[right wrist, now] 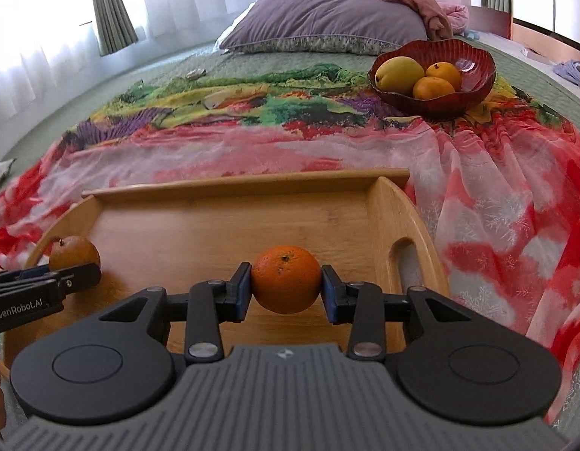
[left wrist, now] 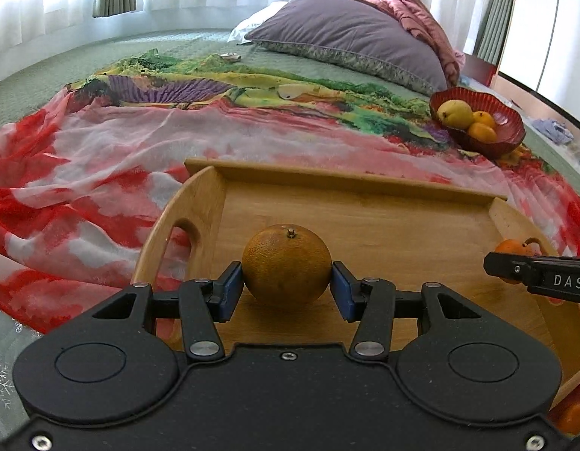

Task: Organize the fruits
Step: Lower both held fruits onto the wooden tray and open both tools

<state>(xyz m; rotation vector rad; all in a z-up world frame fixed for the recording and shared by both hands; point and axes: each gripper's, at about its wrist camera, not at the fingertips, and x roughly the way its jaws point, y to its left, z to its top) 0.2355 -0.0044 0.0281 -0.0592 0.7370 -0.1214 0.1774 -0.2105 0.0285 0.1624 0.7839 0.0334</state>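
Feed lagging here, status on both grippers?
Left gripper shut on dull brownish orange. Right gripper shut on bright orange. Both over wooden tray.

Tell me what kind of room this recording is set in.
Most likely a bedroom: the work surface is a bed with a green quilted bedspread, a purple pillow, and curtained windows behind.

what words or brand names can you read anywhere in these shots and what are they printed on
"DAS", cut off at the frame edge: on the side of the right gripper, seen from the left wrist camera.
"GenRobot.AI": on the side of the left gripper, seen from the right wrist camera.
No other readable text.
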